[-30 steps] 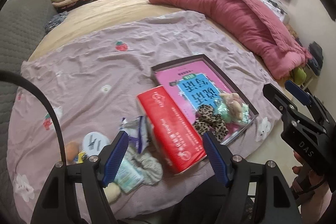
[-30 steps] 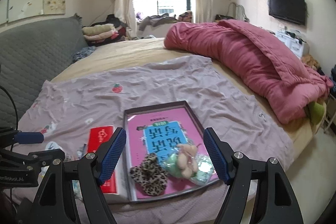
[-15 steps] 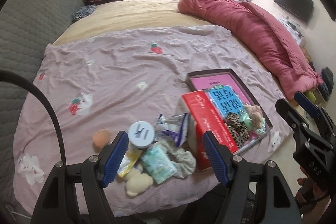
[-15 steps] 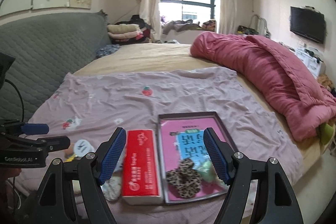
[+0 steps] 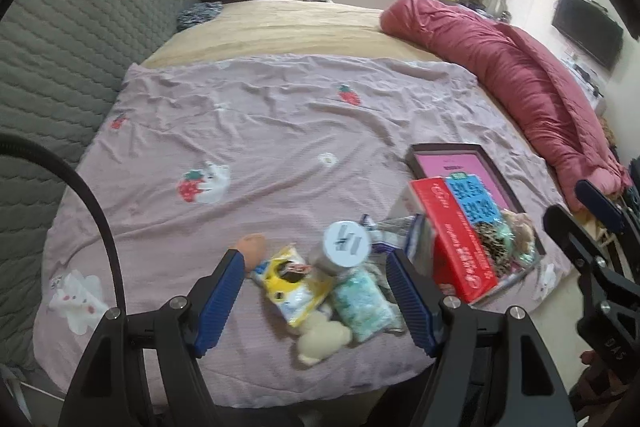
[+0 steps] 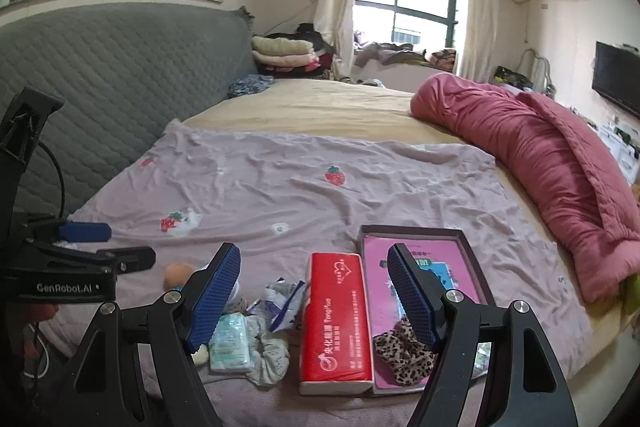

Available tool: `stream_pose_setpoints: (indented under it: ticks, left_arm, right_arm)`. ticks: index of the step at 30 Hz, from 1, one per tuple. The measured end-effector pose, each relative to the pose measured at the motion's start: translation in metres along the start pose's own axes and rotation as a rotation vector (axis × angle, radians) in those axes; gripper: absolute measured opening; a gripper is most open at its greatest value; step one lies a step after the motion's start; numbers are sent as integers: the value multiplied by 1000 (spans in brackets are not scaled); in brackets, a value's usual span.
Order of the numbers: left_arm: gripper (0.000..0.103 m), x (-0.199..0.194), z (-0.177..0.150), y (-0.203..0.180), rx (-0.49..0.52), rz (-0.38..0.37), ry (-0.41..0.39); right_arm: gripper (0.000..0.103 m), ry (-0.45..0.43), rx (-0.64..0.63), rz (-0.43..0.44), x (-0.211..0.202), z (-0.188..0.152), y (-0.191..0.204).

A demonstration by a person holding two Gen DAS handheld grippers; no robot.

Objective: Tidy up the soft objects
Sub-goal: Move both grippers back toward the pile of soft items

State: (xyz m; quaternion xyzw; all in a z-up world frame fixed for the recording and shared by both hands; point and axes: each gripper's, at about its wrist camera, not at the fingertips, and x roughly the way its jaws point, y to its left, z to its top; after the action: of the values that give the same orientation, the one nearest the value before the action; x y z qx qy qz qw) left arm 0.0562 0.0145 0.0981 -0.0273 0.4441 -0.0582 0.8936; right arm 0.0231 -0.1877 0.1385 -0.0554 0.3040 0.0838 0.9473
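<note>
A heap of small items lies near the bed's front edge: a peach sponge [image 5: 253, 246], a yellow snack pack [image 5: 289, 283], a white-lidded jar [image 5: 346, 242], a pale green tissue pack [image 5: 362, 297] and a cream puff [image 5: 320, 339]. My left gripper [image 5: 314, 259] hovers above this heap, open and holding nothing. To the right a red tissue pack [image 5: 452, 227] leans on a dark tray [image 5: 440, 151] holding a leopard scrunchie [image 5: 494, 241]. My right gripper [image 6: 314, 255] is open and bare over the red tissue pack [image 6: 334, 319], with a grey scrunchie [image 6: 268, 351] below left.
A mauve strawberry-print sheet [image 5: 260, 131] covers the bed. A rolled pink quilt [image 6: 540, 155] runs along the right side. The grey quilted headboard [image 6: 100, 75] stands at left, with folded clothes [image 6: 284, 53] behind. The bed's edge drops off just below the heap.
Both grippers have swung left along the bed's front edge. The heap now sits between the left fingers, and the tray has slid toward the right of both views. Jaw openings are unchanged.
</note>
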Motion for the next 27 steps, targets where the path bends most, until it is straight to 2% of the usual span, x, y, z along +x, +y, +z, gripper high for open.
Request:
stream_pose_setpoints:
  ticks: [13, 22, 27]
  left_arm:
    - [73, 12, -17, 74, -132, 44, 41]
    - [73, 41, -36, 77, -151, 11, 126]
    - [73, 55, -49, 71, -129, 0, 163]
  right_arm:
    - [77, 49, -28, 58, 15, -12, 15]
    - [77, 97, -56, 100, 30, -29, 24]
    - [77, 128, -59, 122, 40, -40, 27]
